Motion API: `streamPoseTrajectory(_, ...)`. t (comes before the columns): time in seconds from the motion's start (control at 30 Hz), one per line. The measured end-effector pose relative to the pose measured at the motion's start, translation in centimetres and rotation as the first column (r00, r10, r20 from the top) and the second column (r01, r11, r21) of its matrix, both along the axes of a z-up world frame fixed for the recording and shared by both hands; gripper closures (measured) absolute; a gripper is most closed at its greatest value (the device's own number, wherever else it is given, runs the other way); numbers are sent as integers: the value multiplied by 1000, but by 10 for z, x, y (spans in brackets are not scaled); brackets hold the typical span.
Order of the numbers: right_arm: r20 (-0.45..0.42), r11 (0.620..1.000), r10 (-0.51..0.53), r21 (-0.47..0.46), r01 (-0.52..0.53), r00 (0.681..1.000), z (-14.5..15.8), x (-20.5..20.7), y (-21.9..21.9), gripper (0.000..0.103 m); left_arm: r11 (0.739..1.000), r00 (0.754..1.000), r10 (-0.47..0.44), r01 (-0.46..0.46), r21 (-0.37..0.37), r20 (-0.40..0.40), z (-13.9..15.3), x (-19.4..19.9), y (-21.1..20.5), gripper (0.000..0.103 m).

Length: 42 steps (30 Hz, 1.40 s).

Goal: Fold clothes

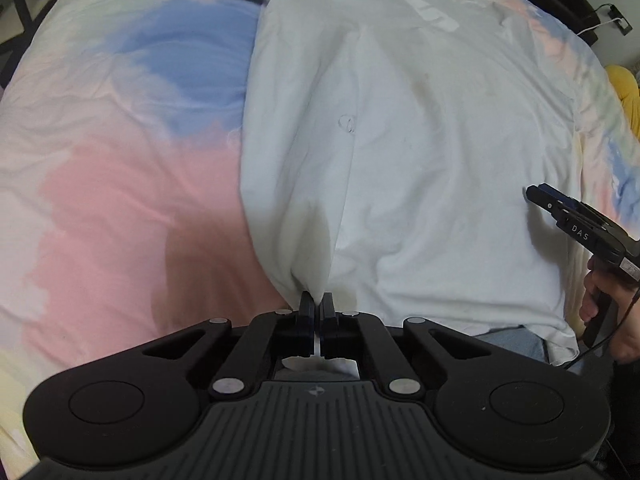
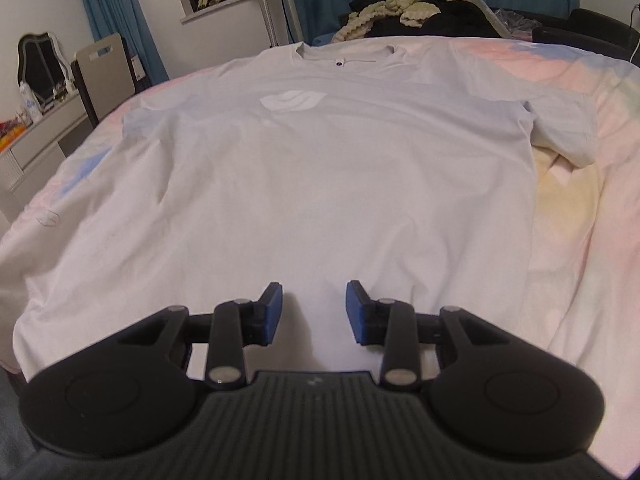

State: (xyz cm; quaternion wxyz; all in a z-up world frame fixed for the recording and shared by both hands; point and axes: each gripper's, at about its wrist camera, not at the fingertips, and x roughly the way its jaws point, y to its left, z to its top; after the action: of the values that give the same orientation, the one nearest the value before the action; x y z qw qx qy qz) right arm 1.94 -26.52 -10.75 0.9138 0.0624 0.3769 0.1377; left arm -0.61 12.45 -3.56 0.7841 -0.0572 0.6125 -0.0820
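Note:
A white T-shirt (image 1: 420, 140) lies spread front-up on the bed, its collar at the far end; it also shows in the right wrist view (image 2: 320, 184), with a pale logo on the chest. My left gripper (image 1: 317, 300) is shut on the shirt's near left hem corner, and the cloth bunches up into its jaws. My right gripper (image 2: 314, 300) is open and empty, just above the shirt's bottom hem near the middle. It also shows in the left wrist view (image 1: 538, 196) at the right, held by a hand.
The bed cover (image 1: 120, 200) is pastel pink, blue and yellow. A pile of dark and cream clothes (image 2: 408, 10) lies beyond the collar. A dresser with a mirror (image 2: 36, 60) and a chair (image 2: 106, 76) stand left of the bed.

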Motion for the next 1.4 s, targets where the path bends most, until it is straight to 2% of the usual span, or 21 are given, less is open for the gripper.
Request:
streamPoseTrajectory(0.1,-6,999,7,-34,-7,1000,-3,-2,5,66,1000,1000,0,0,-30,30,4,-2,3,99)
streamPoseTrajectory(0.17,-6,1000,-1,-20,1,1000,-1,-4,4,66,999,998,-8,10,-39,57,11,-5,4,97)
streamPoseTrajectory(0.2,-3,1000,-6,1,6,1000,1,-6,3,66,998,998,-11,15,-60,68,12,-4,7,91)
streamPoseTrajectory(0.27,11,998,-23,51,23,1000,6,-9,-1,66,993,994,-2,15,-121,108,16,-2,19,64)
streamPoseTrajectory(0.3,25,997,-36,76,34,999,11,-10,-2,66,988,988,16,8,-154,154,21,-4,26,43)
streamPoseTrajectory(0.33,40,994,-48,99,44,998,16,-11,-3,66,983,976,42,-2,-186,212,28,-5,32,37)
streamPoseTrajectory(0.4,78,991,-68,119,59,995,24,-10,-1,64,968,948,88,-9,-249,306,37,1,42,36)
streamPoseTrajectory(0.47,104,989,-75,132,61,992,30,-8,3,64,952,916,148,-30,-305,372,40,16,53,30)
streamPoseTrajectory(0.5,116,989,-78,138,62,990,32,-7,6,64,944,898,181,-45,-326,401,40,26,58,22)
streamPoseTrajectory(0.53,125,989,-76,137,59,989,32,-5,8,64,936,878,214,-59,-347,428,40,36,64,18)
streamPoseTrajectory(0.57,132,989,-74,136,56,988,31,-3,10,64,926,859,249,-75,-369,448,38,48,69,18)
streamPoseTrajectory(0.67,132,991,-64,124,47,989,23,8,15,63,885,809,361,-141,-443,464,18,95,86,18)
streamPoseTrajectory(0.8,102,988,-49,151,33,994,11,25,15,59,794,750,522,-253,-553,406,-29,162,108,18)
streamPoseTrajectory(0.93,88,984,-40,179,23,995,3,43,12,57,697,681,656,-382,-607,326,-79,218,129,19)
streamPoseTrajectory(1.0,85,983,-42,183,26,996,-2,53,9,55,669,652,687,-393,-631,322,-93,238,136,19)
streamPoseTrajectory(1.03,78,983,-45,184,30,996,-6,58,8,55,667,642,690,-387,-636,334,-96,247,138,19)
streamPoseTrajectory(1.13,61,978,-51,204,38,997,-16,71,7,55,709,628,664,-357,-608,405,-92,274,138,19)
streamPoseTrajectory(1.27,63,976,-49,213,34,997,-21,84,7,55,754,620,636,-371,-543,460,-88,308,133,21)
streamPoseTrajectory(1.3,65,976,-48,213,33,997,-21,85,7,55,773,623,619,-375,-512,478,-86,314,129,27)
streamPoseTrajectory(1.33,67,976,-48,214,33,997,-20,85,8,54,791,626,601,-380,-480,496,-84,321,125,46)
streamPoseTrajectory(1.4,65,975,-53,221,37,996,-19,86,7,54,830,642,553,-371,-415,532,-77,330,116,76)
